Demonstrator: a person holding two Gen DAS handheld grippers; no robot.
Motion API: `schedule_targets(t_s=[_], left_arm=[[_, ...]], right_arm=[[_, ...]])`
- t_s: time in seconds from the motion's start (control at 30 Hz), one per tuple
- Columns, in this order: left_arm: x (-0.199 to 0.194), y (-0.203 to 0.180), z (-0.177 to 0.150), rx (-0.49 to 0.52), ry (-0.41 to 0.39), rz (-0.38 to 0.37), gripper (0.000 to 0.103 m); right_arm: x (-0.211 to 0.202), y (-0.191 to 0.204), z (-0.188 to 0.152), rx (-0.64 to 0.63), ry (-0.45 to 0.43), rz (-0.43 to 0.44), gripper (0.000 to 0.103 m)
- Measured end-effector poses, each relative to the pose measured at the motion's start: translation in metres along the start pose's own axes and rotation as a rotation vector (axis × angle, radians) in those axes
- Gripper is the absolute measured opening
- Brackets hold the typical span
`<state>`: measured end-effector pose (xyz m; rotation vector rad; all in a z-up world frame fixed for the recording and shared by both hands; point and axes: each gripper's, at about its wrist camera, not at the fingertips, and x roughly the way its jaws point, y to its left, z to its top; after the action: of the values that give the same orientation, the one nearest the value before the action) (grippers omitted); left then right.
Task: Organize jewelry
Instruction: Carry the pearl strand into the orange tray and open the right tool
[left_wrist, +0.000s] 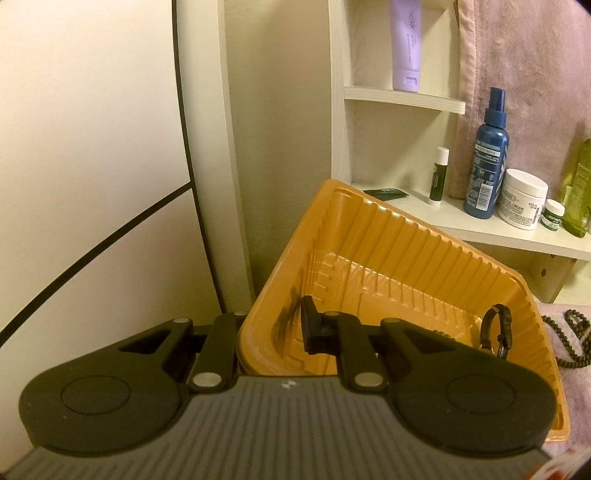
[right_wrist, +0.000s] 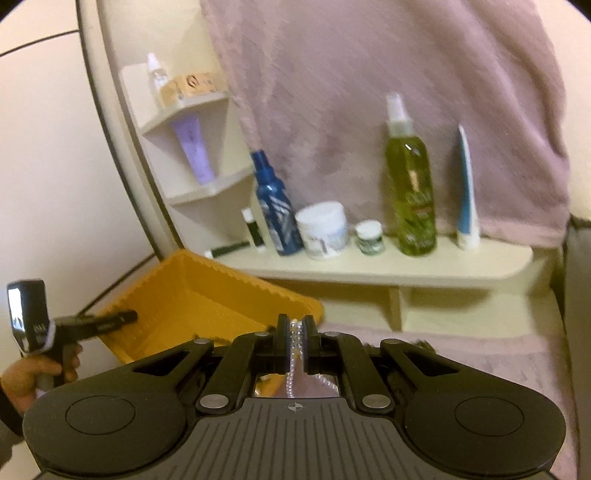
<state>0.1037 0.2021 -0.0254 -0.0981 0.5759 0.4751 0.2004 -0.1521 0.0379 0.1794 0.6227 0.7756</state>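
My left gripper is shut on the near wall of the ribbed orange plastic tray, which tilts up off the surface. One finger shows inside the tray; the other is hidden behind the wall. A dark bracelet lies in the tray's right corner. In the right wrist view, my right gripper is shut on a string of white pearls that hangs down between the pads. The tray is to its left, with the left gripper on the tray's edge and a person's hand behind it.
A dark bead necklace lies on pink cloth right of the tray. A white shelf behind holds a blue spray bottle, a white cream jar, a small jar, a green bottle and a tube. A pink towel hangs above.
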Motion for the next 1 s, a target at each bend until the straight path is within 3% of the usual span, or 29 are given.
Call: schedule_targets(t_s=[0.53,1.0], left_arm=[[-0.001,0.001,0.0,-0.008,-0.003,-0.01,0.014],[-0.001,0.002,0.0,-0.009,-0.001,-0.011,0.014]], right_arm=[[0.072,0.065,0.021,-0.012,-0.012,0.189,0.006],[0.149,0.088,-0.031,0.046,0.147,0.155,0.006]])
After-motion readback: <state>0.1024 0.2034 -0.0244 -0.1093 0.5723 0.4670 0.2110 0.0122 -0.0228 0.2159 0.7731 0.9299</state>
